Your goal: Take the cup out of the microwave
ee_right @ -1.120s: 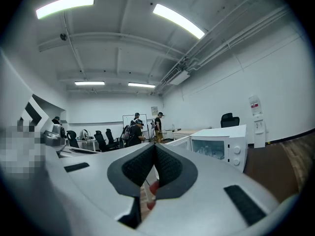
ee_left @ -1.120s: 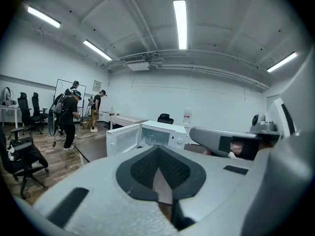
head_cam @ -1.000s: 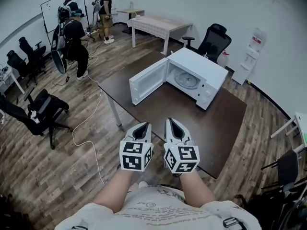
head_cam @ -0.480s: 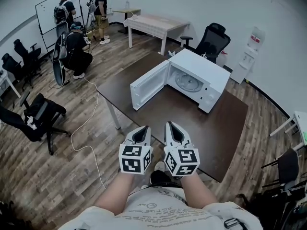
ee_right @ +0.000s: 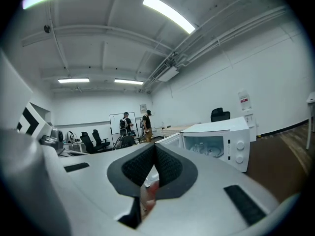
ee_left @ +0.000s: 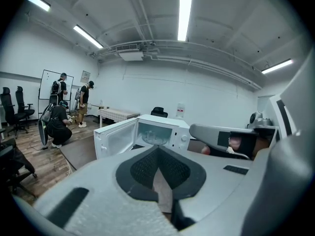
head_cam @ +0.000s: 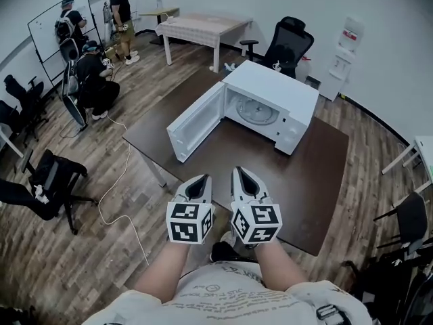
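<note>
A white microwave (head_cam: 274, 87) stands on a dark brown table (head_cam: 311, 175), its door (head_cam: 195, 122) swung open to the left. Inside I see only the glass turntable (head_cam: 257, 111); no cup shows in the cavity. My left gripper (head_cam: 198, 181) and right gripper (head_cam: 241, 175) are held side by side over the table's near edge, pointing at the microwave from well short of it. Both are shut with nothing between the pads. The left gripper view shows the left gripper (ee_left: 157, 149) aimed at the open microwave (ee_left: 160, 132). From the right gripper (ee_right: 154, 149), the microwave (ee_right: 219, 141) lies to the right.
Three people (head_cam: 91, 73) stand and crouch by a whiteboard at the far left. Office chairs (head_cam: 47, 181) and a cable (head_cam: 111, 195) are on the wood floor left of the table. Behind the microwave are a black chair (head_cam: 287, 42), a white table (head_cam: 203, 26) and a water dispenser (head_cam: 342, 53).
Both grippers have come forward together, from over the floor to the table's near edge. The microwave sits closer and further left in the head view. The jaws stayed shut.
</note>
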Demonstrator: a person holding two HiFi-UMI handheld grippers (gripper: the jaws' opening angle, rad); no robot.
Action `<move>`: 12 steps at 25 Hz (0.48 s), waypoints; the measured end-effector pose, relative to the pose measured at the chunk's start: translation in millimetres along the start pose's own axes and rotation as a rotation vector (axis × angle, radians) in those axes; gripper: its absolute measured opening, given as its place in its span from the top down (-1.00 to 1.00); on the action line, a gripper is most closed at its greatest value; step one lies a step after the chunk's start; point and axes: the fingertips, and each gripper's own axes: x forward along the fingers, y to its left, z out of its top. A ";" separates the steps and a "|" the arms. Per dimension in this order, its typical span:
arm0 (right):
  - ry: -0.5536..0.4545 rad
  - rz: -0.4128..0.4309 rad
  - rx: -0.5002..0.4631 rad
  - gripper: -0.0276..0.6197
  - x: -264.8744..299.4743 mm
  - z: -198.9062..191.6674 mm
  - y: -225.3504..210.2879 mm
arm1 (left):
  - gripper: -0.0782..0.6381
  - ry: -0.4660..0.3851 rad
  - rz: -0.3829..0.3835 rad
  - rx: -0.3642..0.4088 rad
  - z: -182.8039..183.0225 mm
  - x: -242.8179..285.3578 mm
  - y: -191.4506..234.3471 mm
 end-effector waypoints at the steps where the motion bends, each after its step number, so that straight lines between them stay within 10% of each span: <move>1: -0.002 -0.009 0.002 0.87 5.5 1.3 -4.9 | 0.76 0.001 -0.009 0.003 2.5 7.7 0.8; 12: -0.029 -0.110 0.010 0.87 72.0 21.2 -72.0 | 0.76 -0.001 -0.085 0.042 35.2 102.3 10.5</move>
